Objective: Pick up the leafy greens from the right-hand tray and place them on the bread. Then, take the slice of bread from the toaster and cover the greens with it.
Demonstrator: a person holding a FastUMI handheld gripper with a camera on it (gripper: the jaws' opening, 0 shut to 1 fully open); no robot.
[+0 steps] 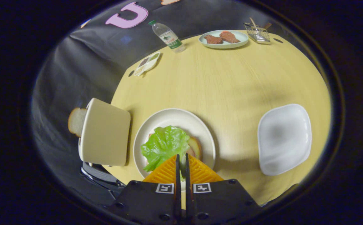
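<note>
- The gripper (181,161) has its two fingers drawn nearly together, with a thin slit between them; a sliver of green shows in that slit, but I cannot tell whether the fingers pinch the leaf or merely hang above its near edge.
- Just ahead of the fingertips lie the leafy greens (164,146), spread on the bread (196,147), whose browned crust peeks out beside the leaf on the side toward the white tray.
- Both rest on the round plate (175,117), which sits on the table (231,84) directly ahead of the gripper.
- By my reading, the first half of the task is done or all but done: the greens are on the bread, and the white tray (284,139), well off to the gripper's right, holds nothing.
- The relation that matters next: the toaster (105,132) stands just to the left of the plate, at the table's edge, and the slice of bread (76,121) juts from its far-left side, away from the plate.
- So the coming move likely calls for a swing leftward past the toaster's body, fingers spread wide enough to take the slice across its thin dimension.
- Beyond, well apart from all this, stand a water bottle (168,36), a small dish (147,63), a plate of meat (224,39) and a wire rack (257,32).
</note>
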